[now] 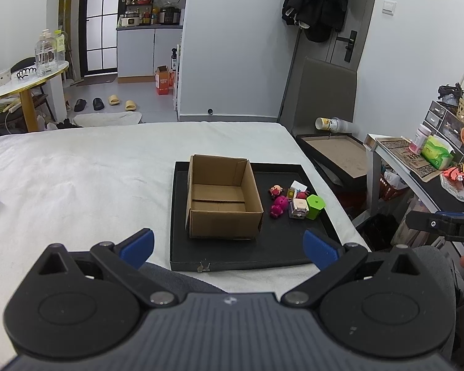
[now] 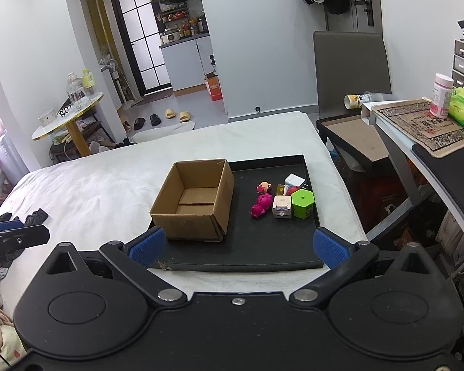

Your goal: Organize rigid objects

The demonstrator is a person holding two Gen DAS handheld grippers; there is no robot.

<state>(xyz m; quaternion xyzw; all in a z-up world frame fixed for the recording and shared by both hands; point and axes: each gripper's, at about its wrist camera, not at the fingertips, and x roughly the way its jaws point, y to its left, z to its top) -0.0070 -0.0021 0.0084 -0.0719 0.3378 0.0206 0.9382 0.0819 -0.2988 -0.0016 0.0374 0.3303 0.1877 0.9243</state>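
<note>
An empty cardboard box [image 1: 222, 198] [image 2: 195, 201] stands on the left part of a black tray [image 1: 241, 253] [image 2: 256, 247] lying on the white bed. To the box's right sits a cluster of small toys: a magenta pig figure [image 1: 277, 206] [image 2: 260, 205], a white cube [image 1: 298, 208] [image 2: 281, 206], a green hexagonal pot [image 1: 315, 206] [image 2: 303, 203], and smaller pieces behind them. My left gripper [image 1: 229, 247] hangs open before the tray's near edge, nothing between its blue pads. My right gripper [image 2: 238, 247] is likewise open and empty, short of the tray.
The white bed [image 1: 92, 170] [image 2: 108, 185] spreads left of the tray. A cluttered desk [image 1: 423, 170] [image 2: 433, 142] and a grey chair [image 1: 324, 92] [image 2: 349, 68] stand to the right. Dark cloth [image 2: 35, 216] lies on the bed's left side.
</note>
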